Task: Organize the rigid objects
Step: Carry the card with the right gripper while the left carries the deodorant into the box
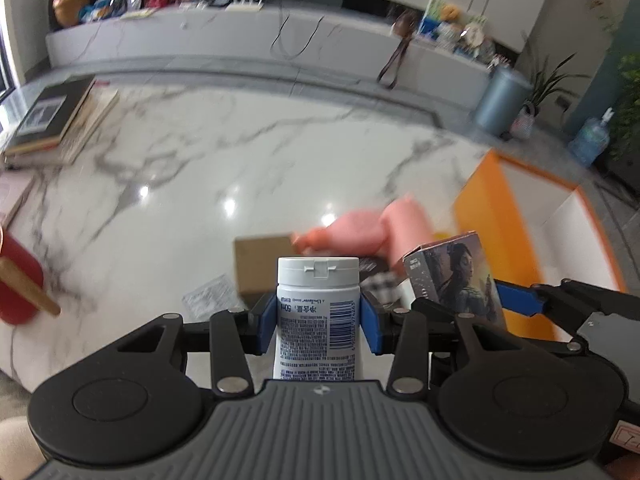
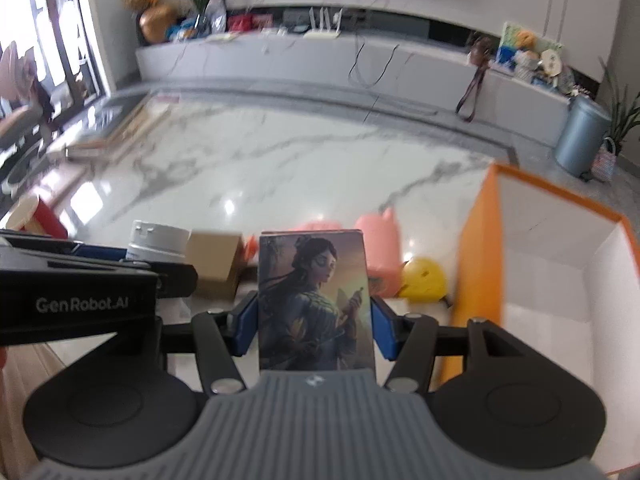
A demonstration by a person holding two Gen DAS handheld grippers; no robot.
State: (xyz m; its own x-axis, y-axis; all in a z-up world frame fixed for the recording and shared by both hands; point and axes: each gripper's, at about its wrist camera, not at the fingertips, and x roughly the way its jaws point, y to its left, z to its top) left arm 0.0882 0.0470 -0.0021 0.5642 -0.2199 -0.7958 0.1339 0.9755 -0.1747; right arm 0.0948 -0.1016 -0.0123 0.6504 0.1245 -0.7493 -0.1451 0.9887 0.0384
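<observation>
My left gripper [image 1: 319, 322] is shut on a white tube [image 1: 319, 312] with a flip cap, held upright above the marble table [image 1: 240, 160]. My right gripper [image 2: 316, 320] is shut on a small box printed with a woman's picture [image 2: 316, 300]; that box also shows in the left wrist view [image 1: 456, 276], just right of the tube. An orange box with white inside [image 2: 560, 280] stands open at the right, also visible in the left wrist view [image 1: 520, 216]. A brown carton [image 1: 264, 264], pink objects [image 1: 380, 228] and a yellow object [image 2: 424, 278] lie on the table ahead.
A red cup with a wooden stick [image 1: 16, 280] stands at the left. Stacked books [image 1: 60, 120] lie far left. A clear packet [image 1: 208, 294] lies on the table. A grey cabinet [image 1: 240, 40] and a bin [image 1: 502, 100] stand beyond the table.
</observation>
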